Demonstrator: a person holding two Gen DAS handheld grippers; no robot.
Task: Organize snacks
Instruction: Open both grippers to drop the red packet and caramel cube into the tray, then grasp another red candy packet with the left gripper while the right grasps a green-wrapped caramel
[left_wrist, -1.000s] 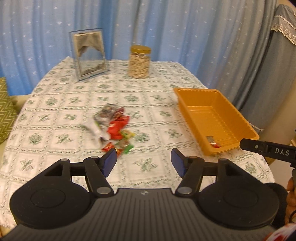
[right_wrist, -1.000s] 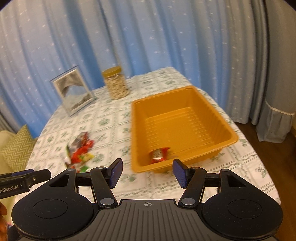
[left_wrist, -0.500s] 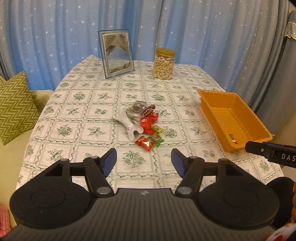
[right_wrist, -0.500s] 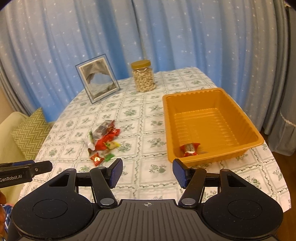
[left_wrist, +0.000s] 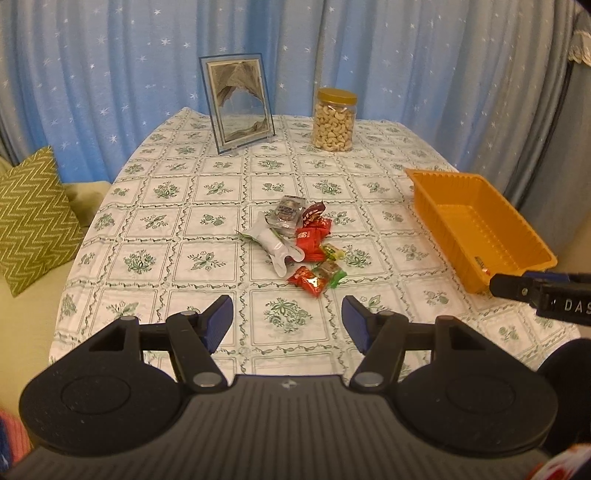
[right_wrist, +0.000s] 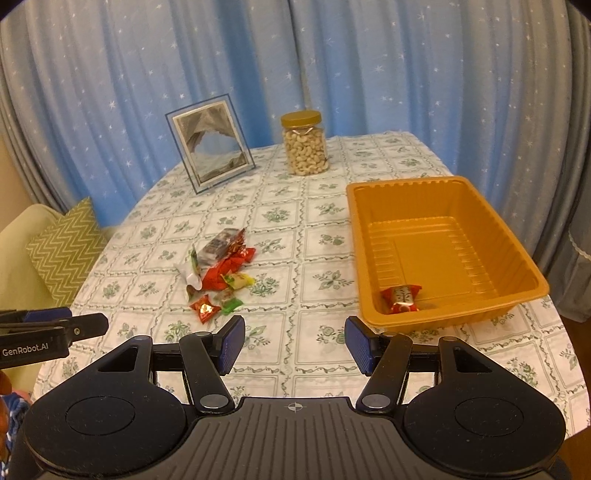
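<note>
A pile of wrapped snacks (left_wrist: 301, 243) (right_wrist: 218, 271), red, green, white and clear, lies mid-table. An orange tray (left_wrist: 461, 206) (right_wrist: 476, 221) stands at the right with one red-wrapped snack (right_wrist: 400, 298) in its near corner. My left gripper (left_wrist: 287, 320) hangs open over the near table edge, short of the pile, nothing between its blue pads. My right gripper (right_wrist: 294, 345) is open too, empty, near the tray's front left corner. Each gripper's tip shows at the side of the other's view.
A jar of cashews (left_wrist: 334, 120) (right_wrist: 305, 144) and a framed picture (left_wrist: 238, 107) (right_wrist: 210, 144) stand at the table's far side before blue curtains. A green zigzag cushion (left_wrist: 33, 218) (right_wrist: 64, 251) lies on a sofa at the left.
Both grippers have drawn back from the table, so pile and tray look smaller and farther. The right view has rolled level. Jaws are unchanged.
</note>
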